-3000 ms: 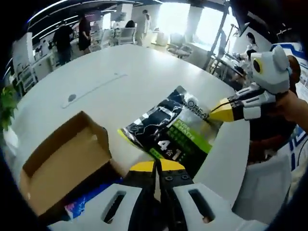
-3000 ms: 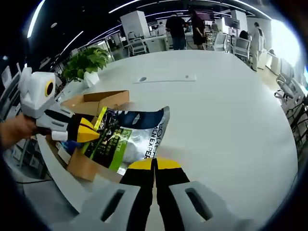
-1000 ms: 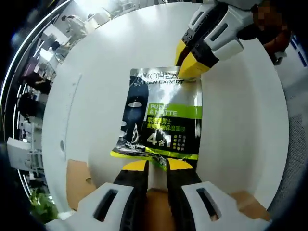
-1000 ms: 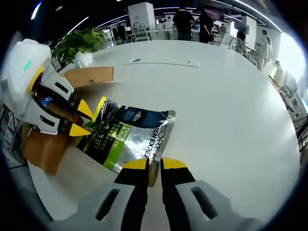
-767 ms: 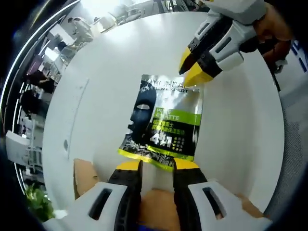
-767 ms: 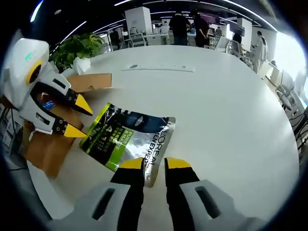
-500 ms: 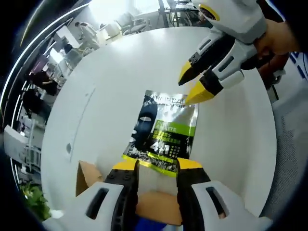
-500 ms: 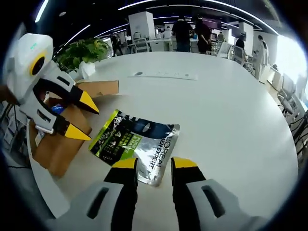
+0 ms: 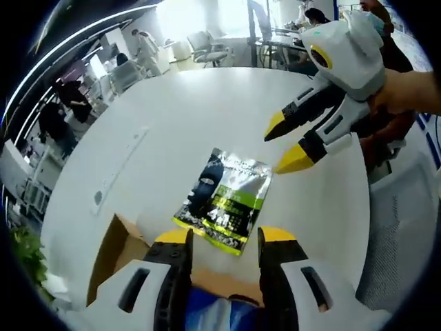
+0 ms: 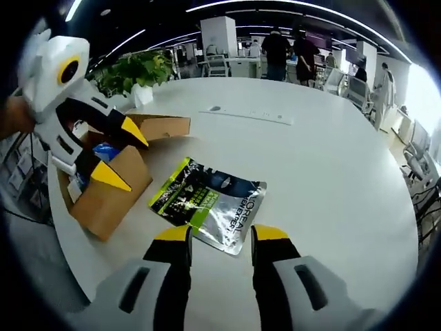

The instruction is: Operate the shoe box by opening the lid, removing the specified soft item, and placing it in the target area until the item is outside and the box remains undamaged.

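Lying flat on the white table, the pouch sits outside the box, just beside its open side and apart from both tools. In the right gripper view, going left to right: a hand at the left rim holds the left gripper, angled down over the box with its yellow tips spread wide and nothing between them; the box stands near the table's edge, flap open, blue contents showing inside; next the pouch; then the right gripper, jaws wide apart and empty, hovering at the pouch's near end. In the left gripper view the left gripper gapes above the box, the pouch beyond, and the right gripper, held by a hand, points at the pouch's far corner.
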Demonstrator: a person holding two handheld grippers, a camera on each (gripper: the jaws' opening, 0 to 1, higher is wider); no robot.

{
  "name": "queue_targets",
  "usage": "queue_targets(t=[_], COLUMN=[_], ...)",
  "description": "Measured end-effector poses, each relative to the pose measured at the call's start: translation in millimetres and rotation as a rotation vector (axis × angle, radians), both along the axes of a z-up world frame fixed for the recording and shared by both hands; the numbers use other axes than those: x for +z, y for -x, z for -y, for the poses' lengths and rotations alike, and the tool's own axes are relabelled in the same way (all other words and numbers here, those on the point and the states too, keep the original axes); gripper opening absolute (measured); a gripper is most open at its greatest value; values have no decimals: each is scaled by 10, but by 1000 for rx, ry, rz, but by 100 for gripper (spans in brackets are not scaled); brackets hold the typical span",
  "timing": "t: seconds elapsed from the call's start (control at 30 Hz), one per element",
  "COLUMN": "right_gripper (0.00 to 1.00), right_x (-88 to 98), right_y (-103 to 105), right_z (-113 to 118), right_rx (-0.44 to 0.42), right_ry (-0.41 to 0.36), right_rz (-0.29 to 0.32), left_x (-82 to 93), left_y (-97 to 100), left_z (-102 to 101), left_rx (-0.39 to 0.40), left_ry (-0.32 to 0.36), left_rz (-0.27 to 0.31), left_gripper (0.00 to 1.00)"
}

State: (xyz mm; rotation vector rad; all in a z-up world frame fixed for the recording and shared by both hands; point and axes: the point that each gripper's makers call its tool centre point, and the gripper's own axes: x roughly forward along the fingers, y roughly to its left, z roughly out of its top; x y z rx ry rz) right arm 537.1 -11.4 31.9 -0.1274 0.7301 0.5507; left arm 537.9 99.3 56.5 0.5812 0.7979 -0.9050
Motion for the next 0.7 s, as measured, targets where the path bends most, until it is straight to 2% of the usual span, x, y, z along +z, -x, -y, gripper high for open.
queue_targets(t=[0.13,0.37,0.7], right_gripper=[33,35,36], right_x=[84,195,304], right_y=[47,132,206], right_z=[-47,-127,-321], right_rx=[26,81,139], right_ry=[-15,-13,-19], right_rz=[8,11,20], left_x=[52,116,162], left_y=[40,142,236], left_z=[-108,-422,-789], left_rx=[30,97,128], left_ry=[26,80,94], left_rz=[2,-16,-9], left_gripper=[37,37,38])
